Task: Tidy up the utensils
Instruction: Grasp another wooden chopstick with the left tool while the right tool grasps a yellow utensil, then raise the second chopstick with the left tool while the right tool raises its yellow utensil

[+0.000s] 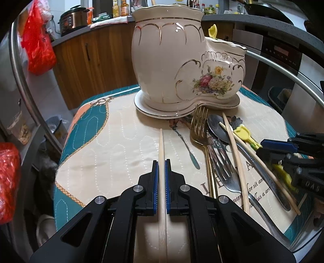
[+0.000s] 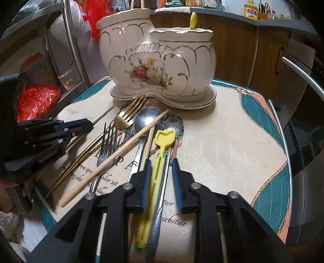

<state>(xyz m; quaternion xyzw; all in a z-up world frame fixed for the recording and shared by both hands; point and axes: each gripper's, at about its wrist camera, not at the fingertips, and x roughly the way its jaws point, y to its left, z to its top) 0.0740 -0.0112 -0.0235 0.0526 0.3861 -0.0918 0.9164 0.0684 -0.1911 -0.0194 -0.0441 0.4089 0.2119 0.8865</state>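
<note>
Utensils lie heaped on the quilted mat [image 2: 222,141], at 6 o'clock of the ceramic holder [image 2: 160,60]. Heap, right wrist view: 1 gold fork [image 2: 129,113], 1 steel fork [image 2: 107,141], 1 steel spoon [image 2: 147,119], 1 flower-headed spoon [image 2: 174,124], 2 loose chopsticks, the longer chopstick [image 2: 121,149] crossing the spoon bowl on a slant, and 1 yellow tulip-shaped utensil [image 2: 162,145].

Right gripper [image 2: 162,170]: jaws narrow but not closed. Yellow utensil's handle runs between the blue pads and sits against the left pad; a gap shows at the right pad, so no firm clamp is visible. A steel handle lies under the yellow one.

Left gripper [image 1: 161,168]: jaws nearly together, pinching 1 pale chopstick [image 1: 161,145] between both pads. Its tip points to 12 o'clock, toward the holder's saucer base [image 1: 154,113], short of it. Whether the tip rests on the mat cannot be told.

Holder: 2 joined cups on 1 base, cream with gold lines and a flower print. A yellow utensil tip [image 2: 193,19] stands out of the lower cup; 2 stick ends rise from the taller cup.

Around: red plastic bags [image 1: 38,44] at 9 to 10 o'clock in the left wrist view, wooden cabinets [image 1: 95,60] behind, a pressure cooker [image 1: 74,20] on the counter at 11 o'clock.
</note>
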